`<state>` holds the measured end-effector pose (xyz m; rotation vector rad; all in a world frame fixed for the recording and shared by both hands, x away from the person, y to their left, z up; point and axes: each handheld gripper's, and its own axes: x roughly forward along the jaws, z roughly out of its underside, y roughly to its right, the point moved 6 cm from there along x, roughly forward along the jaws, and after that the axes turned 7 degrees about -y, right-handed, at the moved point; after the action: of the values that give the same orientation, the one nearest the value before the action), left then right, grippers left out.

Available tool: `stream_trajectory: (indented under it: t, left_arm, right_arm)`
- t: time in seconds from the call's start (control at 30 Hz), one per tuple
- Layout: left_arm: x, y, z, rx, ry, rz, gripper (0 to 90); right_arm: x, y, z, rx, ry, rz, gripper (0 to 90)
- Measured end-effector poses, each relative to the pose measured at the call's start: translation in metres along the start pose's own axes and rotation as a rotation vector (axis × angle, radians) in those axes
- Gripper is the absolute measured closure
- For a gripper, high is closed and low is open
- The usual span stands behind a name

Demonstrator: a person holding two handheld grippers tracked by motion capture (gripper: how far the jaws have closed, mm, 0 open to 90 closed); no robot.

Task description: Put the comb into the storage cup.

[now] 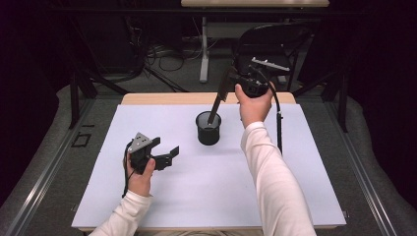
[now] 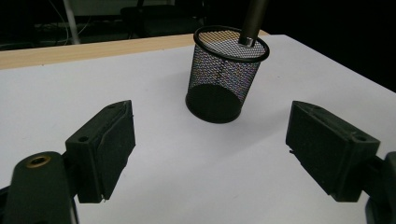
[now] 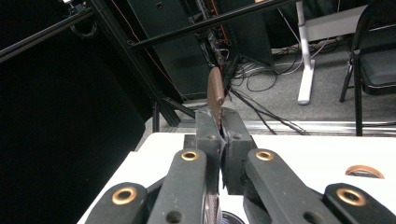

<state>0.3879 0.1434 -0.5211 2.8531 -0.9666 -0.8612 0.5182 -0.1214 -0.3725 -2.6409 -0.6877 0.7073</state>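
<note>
Lowering a thin brown stick (image 1: pixel 217 102) into the mesh cup (image 1: pixel 208 129) at the tabletop's (image 1: pixel 295 162) twelve o'clock.
My right gripper (image 1: pixel 231 78) pinches its top end; it seems light, stiff, slippery, so I'd grip flat-on. My left gripper (image 1: pixel 166 153) rests open at eight o'clock.

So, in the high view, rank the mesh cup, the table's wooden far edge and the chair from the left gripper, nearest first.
From the left gripper:
1. Mesh cup, mid-table, to its right.
2. Wooden far edge, beyond the white sheet.
3. Chair, past the table, far right.
</note>
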Motion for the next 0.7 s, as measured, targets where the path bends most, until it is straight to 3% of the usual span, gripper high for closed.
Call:
stream_trajectory:
  t: [0.7]
  left_arm:
    - [0.000, -0.002, 0.001, -0.004, -0.006, -0.003, 16.3]
  right_arm:
    - [0.024, 0.005, 0.027, 0.004, -0.052, 0.006, 88.2]
